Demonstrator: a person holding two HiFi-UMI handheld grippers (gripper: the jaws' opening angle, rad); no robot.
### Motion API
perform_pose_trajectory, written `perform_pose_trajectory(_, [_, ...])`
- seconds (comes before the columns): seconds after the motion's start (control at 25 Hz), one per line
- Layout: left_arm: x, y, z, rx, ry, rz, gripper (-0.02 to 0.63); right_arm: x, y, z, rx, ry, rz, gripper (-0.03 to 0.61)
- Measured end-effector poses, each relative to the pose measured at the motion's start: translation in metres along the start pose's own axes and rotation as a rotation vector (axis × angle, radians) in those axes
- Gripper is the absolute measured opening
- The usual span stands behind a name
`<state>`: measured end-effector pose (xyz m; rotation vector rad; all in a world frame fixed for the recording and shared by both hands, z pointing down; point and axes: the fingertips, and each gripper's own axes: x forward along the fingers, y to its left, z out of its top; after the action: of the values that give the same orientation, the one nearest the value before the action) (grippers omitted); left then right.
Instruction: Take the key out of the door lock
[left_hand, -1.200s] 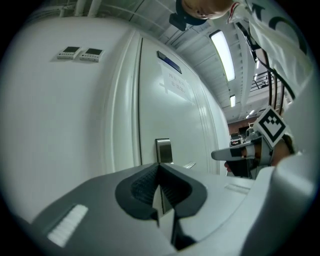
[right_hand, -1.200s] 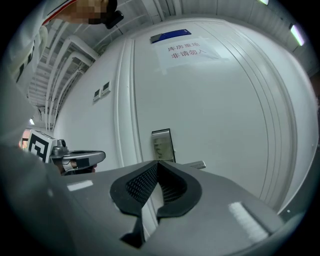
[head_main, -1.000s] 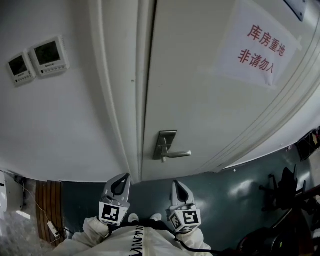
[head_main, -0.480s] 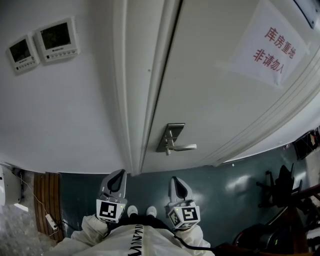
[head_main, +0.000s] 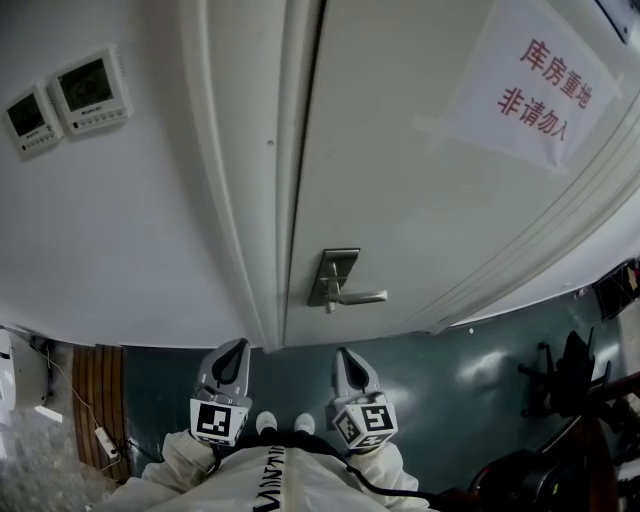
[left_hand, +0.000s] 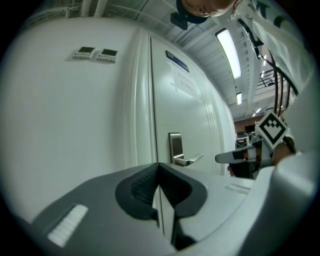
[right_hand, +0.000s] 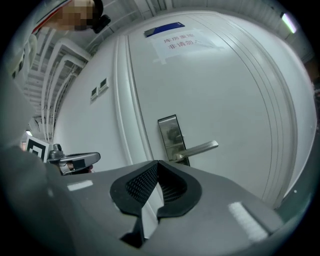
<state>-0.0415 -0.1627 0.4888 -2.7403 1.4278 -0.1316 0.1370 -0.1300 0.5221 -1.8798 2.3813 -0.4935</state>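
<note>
A person stands in front of a white door (head_main: 400, 200). On its left side is a silver lock plate (head_main: 335, 272), and a handle (head_main: 362, 297) sticks out to the right. The key should be in this lock. A tiny nub (head_main: 328, 308) shows just under the handle. It may be the key, but it is too small to be sure.

The left gripper (head_main: 240, 348) and the right gripper (head_main: 341, 354) are low and near the person, side by side. Both point at the door and are well apart from the lock. The left fingers (left_hand: 142, 182) are pressed together with nothing between them. The right fingers (right_hand: 142, 184) are pressed together and empty too. I think they are kept closed because there is nothing to grab yet.

The right gripper sits more in line with the lock, so it looks like the one to use. Its fingers must open a little first. The key is small and thin, so it needs a straight pull or it may stick.

A paper sign (head_main: 540, 85) with red writing is on the far right of the door. Two little control boxes (head_main: 90, 90) are on the wall to the left.
</note>
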Motion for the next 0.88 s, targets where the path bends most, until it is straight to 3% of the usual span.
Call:
perform_pose_trajectory(0.32, [-0.001, -0.001, -0.003, 0.009, 0.03, 0.028, -0.002, 0.034, -0.031, -0.031, 0.365, 0.037, 0.046, 0.003])
perform_pose_trajectory(0.48, [-0.001, -0.003, -0.002, 0.017, 0.035, 0.034, -0.002, 0.045, -0.042, -0.042, 0.488, 0.046, 0.059, 0.032])
perform_pose_trajectory(0.88, [-0.004, -0.007, -0.004, 0.035, 0.064, 0.051, -0.002, 0.07, -0.065, -0.065, 0.957, 0.006, 0.114, 0.152])
